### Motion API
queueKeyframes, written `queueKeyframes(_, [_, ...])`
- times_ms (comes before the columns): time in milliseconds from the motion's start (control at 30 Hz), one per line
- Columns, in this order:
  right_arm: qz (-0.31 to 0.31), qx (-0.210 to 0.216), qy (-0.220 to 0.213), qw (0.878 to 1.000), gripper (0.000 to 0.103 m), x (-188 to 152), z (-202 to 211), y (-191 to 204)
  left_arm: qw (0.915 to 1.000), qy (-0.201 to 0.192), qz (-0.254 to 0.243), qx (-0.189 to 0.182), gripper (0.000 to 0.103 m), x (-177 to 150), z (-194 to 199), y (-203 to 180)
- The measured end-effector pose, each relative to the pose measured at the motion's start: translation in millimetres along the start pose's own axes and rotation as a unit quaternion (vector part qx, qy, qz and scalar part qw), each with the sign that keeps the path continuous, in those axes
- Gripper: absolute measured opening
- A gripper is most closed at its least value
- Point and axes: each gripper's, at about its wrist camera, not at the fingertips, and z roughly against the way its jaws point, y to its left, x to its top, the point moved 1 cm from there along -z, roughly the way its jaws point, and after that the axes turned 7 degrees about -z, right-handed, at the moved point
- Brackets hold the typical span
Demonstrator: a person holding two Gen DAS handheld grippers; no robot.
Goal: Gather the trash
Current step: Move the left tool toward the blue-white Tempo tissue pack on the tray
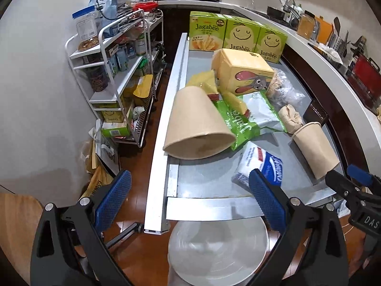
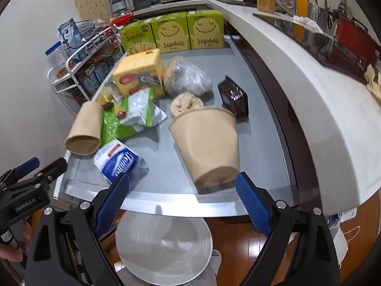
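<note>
Left wrist view: the left gripper (image 1: 190, 197) has its jaws spread wide with nothing between them, hanging over the near edge of the grey worktop (image 1: 209, 174). Ahead of it and slightly left lies a tipped brown paper cup (image 1: 195, 124), mouth toward the camera, its long axis running away up the worktop. A blue-and-white tissue pack (image 1: 259, 164) lies just beyond the right-hand finger. A second paper cup (image 1: 314, 147) lies off to the right, next to the other gripper's tip. A white bin (image 1: 216, 250) sits below, by the worktop's near edge.

Right wrist view: the right gripper (image 2: 183, 195) is likewise wide open and empty. The second paper cup (image 2: 207, 145) lies directly ahead, its base pointing at the jaws and just short of them, nearer the right-hand finger, its long axis roughly along the gripper's line. The first cup (image 2: 85, 128) lies left, closer to the left gripper (image 2: 45, 166). The bin (image 2: 164, 245) is beneath. Each hand seems best placed for the cup before it.
</note>
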Motion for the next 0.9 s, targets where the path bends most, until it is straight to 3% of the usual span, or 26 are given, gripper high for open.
queueKeyframes(167, [-0.010,-0.008,0.007,1.000,0.089,-3.6,-8.8,-9.4,0.9996,0.018,-0.015,0.012,0.099,-10.9,-11.6,1.3])
queueKeyframes(367, [-0.010,-0.013,0.013,1.000,0.089,-5.9,-12.7,-13.0,0.9993,0.037,0.002,0.000,0.100,-16.8,-18.7,7.6])
queueKeyframes(900, [-0.009,-0.015,0.014,1.000,0.089,-2.7,-12.5,-13.9,0.9996,0.025,-0.013,0.005,0.100,-9.2,-13.2,1.2])
